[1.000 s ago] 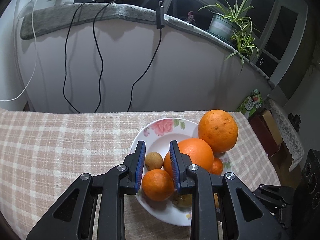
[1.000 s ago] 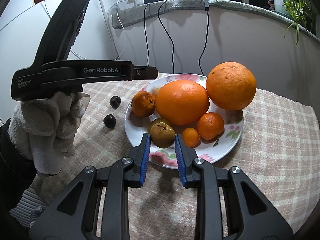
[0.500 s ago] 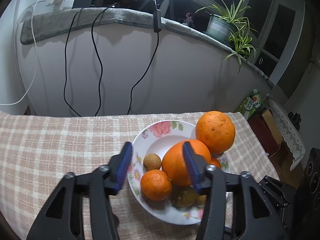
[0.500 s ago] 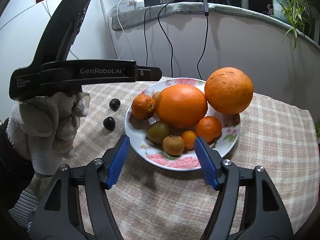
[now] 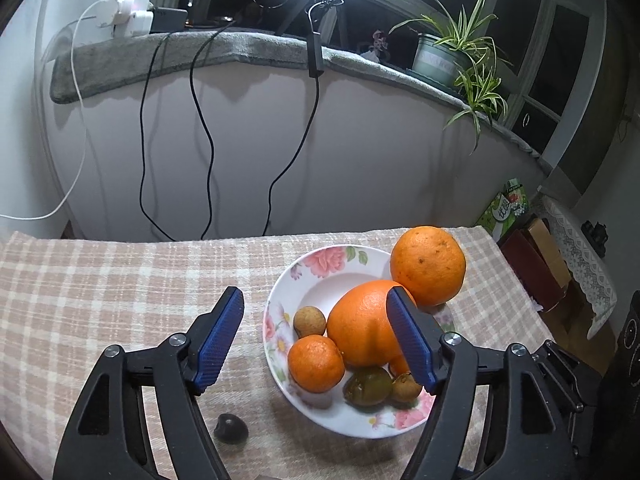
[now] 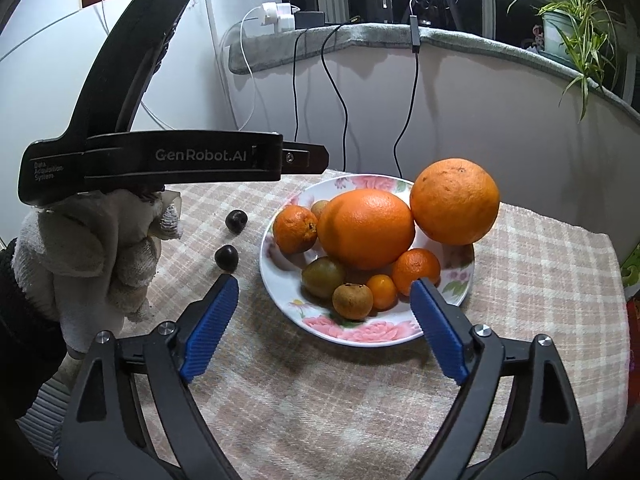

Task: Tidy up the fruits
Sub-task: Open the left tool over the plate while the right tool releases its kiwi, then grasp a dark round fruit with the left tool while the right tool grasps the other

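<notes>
Fruits sit heaped on a floral plate [image 6: 362,334] on the checked tablecloth [image 6: 540,280]. Left of the plate lie two dark round fruits [image 6: 227,256], apart from it. On the plate, a mandarin [image 6: 295,229] sits left of the big oval orange [image 6: 366,235], whose long axis runs across, left to right; a round orange [image 6: 455,201] leans at the plate's right rim. Left gripper [image 5: 316,340] and right gripper [image 6: 322,326] have both just been opening, jaws wide, gripping nothing.

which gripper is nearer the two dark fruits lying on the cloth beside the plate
Left. The left gripper hangs just above the dark fruits; the right gripper sits across by the plate.
</notes>
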Motion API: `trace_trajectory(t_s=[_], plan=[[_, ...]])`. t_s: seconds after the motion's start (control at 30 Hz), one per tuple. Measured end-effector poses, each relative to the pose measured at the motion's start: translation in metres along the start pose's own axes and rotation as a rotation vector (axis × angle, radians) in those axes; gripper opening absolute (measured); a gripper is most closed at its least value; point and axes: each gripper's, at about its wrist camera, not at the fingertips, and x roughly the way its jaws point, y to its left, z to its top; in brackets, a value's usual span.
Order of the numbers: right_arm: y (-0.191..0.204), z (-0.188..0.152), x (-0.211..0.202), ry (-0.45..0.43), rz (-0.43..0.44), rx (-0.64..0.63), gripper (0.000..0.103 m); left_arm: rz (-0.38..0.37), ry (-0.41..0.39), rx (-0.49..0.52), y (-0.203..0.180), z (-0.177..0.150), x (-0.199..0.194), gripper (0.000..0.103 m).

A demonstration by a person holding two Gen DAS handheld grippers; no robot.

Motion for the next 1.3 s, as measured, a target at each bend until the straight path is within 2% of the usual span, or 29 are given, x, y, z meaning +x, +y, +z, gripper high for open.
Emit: trace_trajectory(t_s=[0.23, 0.63, 0.93, 1.17, 1.3], plan=[[0.011, -0.001, -0.003, -0.005, 0.026, -0.005, 0.090, 0.005, -0.020, -0.007, 0.011, -0.003, -0.016, 0.074], [0.036, 0.003, 0.005, 0.003, 0.085, -0.046, 0.090, 0.068, -0.063, -0.075, 0.067, -0.012, -0.052, 0.074], [0.058, 0.002, 0.020, 0.026, 0.120, -0.067, 0.090, 0.083, -0.054, -0.105, 0.091, -0.026, -0.061, 0.071], [0.068, 0.002, 0.039, 0.056, 0.158, -0.052, 0.089, 0.052, -0.018, -0.126, 0.100, -0.037, -0.052, 0.057], [0.072, 0.003, 0.052, 0.077, 0.161, -0.039, 0.076, 0.027, 0.010, -0.138, 0.103, -0.042, -0.043, 0.049]])
